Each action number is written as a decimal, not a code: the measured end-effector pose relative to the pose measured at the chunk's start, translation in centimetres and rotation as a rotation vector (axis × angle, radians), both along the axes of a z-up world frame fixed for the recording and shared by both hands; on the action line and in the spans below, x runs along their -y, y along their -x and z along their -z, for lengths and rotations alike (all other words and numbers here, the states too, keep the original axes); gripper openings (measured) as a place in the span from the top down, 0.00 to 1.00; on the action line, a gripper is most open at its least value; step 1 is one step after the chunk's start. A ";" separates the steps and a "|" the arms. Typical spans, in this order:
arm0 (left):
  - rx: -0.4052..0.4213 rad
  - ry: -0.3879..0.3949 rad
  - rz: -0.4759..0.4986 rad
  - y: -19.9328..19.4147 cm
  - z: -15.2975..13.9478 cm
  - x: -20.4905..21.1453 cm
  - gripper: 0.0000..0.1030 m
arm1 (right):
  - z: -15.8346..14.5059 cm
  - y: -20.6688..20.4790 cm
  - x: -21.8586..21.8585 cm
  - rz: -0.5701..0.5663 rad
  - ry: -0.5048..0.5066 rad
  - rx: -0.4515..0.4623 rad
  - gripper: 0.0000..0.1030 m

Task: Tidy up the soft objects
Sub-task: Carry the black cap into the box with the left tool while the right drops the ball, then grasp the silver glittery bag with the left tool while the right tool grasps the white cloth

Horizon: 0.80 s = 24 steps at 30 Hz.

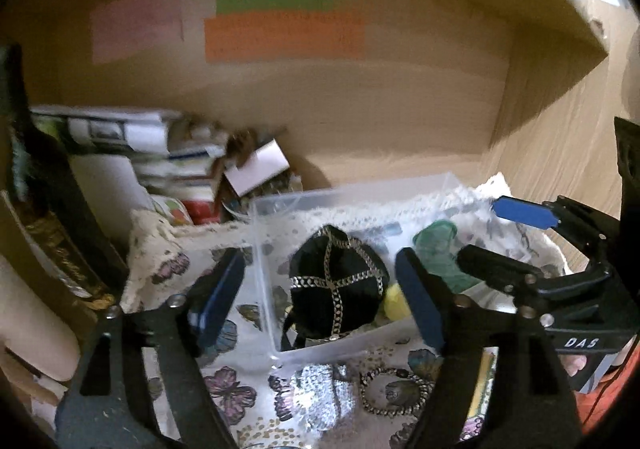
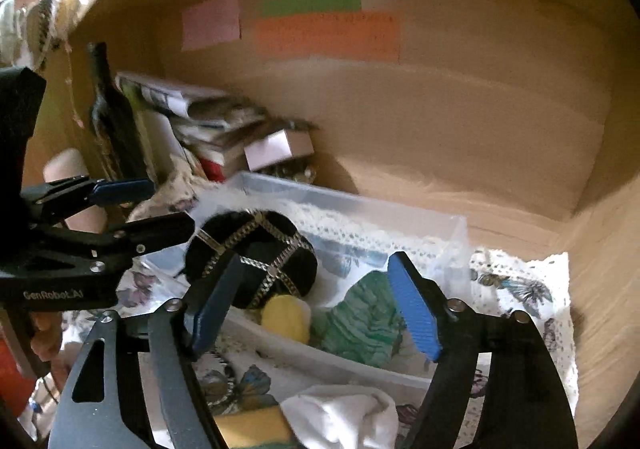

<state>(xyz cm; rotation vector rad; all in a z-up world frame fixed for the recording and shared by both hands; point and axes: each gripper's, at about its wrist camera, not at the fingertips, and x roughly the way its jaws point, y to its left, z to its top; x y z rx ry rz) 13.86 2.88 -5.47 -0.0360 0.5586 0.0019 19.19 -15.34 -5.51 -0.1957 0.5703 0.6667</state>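
A clear plastic bin (image 1: 280, 333) (image 2: 448, 225) stands on a butterfly-print cloth (image 1: 236, 389) inside a wooden shelf. In it lie a black soft cap with silver chain trim (image 1: 336, 285) (image 2: 256, 253), a yellow soft item (image 1: 394, 303) (image 2: 286, 317) and a green fabric piece (image 1: 436, 249) (image 2: 360, 321). My left gripper (image 1: 320, 297) is open and empty above the cap. My right gripper (image 2: 312, 305) is open and empty over the bin; it shows in the left wrist view (image 1: 496, 237) too. A white cloth (image 2: 344, 417) lies in front of the bin.
A dark bottle (image 2: 108, 109), stacked books and boxes (image 1: 180, 169) (image 2: 208, 129) and a small white box (image 2: 276, 149) crowd the shelf's back left. A beaded bracelet (image 1: 396, 393) and a silver sequin piece (image 1: 320, 397) lie before the bin. Coloured paper notes (image 1: 280, 33) hang on the back wall.
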 end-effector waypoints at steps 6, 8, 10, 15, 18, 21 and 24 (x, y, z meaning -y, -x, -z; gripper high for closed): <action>0.059 -0.026 -0.006 2.5 -1.2 -0.2 0.04 | -1.4 1.8 1.4 0.009 -0.018 0.051 0.26; 0.065 -0.033 -0.004 3.1 -1.0 -0.3 0.03 | -1.4 2.5 1.7 0.017 -0.018 0.067 0.25; 0.069 -0.050 -0.012 3.4 -0.6 -0.2 0.02 | -1.2 3.2 2.2 0.020 -0.015 0.078 0.21; 0.010 -0.078 -0.018 3.7 1.8 -0.6 0.02 | 0.2 3.9 3.2 0.053 0.006 0.056 0.19; -0.047 -0.060 -0.007 3.6 3.6 -1.0 0.02 | 1.6 3.7 3.8 0.069 0.020 0.016 0.19; -0.095 -0.044 0.002 3.5 4.9 -1.4 0.02 | 2.9 3.5 4.3 0.085 0.028 -0.027 0.19; -0.136 -0.034 0.010 3.4 6.1 -1.7 0.02 | 4.4 3.2 4.6 0.099 0.052 -0.067 0.19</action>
